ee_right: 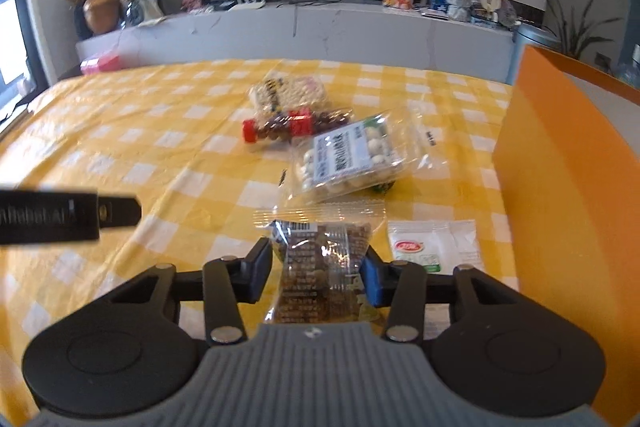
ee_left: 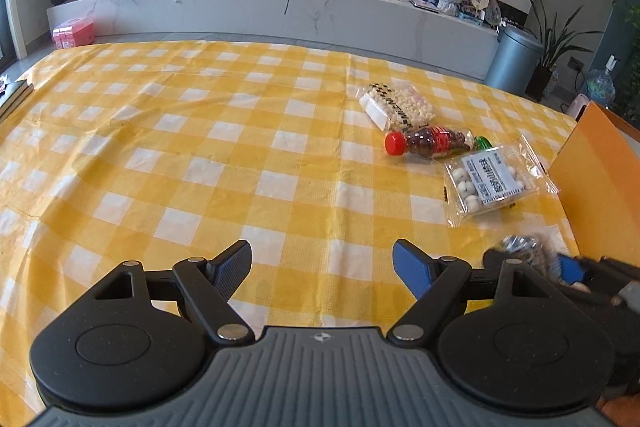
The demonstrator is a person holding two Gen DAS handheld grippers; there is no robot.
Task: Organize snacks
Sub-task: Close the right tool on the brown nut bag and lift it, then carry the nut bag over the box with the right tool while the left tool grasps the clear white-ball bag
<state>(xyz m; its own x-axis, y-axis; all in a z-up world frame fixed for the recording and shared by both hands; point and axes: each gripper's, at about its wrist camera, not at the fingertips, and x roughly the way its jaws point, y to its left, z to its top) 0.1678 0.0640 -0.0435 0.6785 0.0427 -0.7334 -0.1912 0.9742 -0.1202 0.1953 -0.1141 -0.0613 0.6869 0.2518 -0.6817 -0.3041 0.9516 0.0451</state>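
My right gripper (ee_right: 318, 269) is shut on a clear brown snack packet (ee_right: 320, 267) and holds it over the yellow checked tablecloth (ee_right: 160, 155); it shows blurred in the left wrist view (ee_left: 528, 253). My left gripper (ee_left: 322, 267) is open and empty above the cloth. Ahead lie a bag of white balls (ee_right: 348, 157) (ee_left: 490, 179), a red-capped bottle (ee_right: 292, 125) (ee_left: 428, 141), a bag of pale puffs (ee_right: 286, 91) (ee_left: 400, 105) and a small white sachet (ee_right: 434, 245). An orange box (ee_right: 568, 187) (ee_left: 600, 187) stands at the right.
A book (ee_left: 14, 95) lies at the table's far left edge. Beyond the table are a white TV bench (ee_left: 280, 7) with clutter, a pink box (ee_left: 74, 33), a grey bin (ee_left: 516, 59) and potted plants. The left gripper's side (ee_right: 68, 219) reaches in at the left of the right wrist view.
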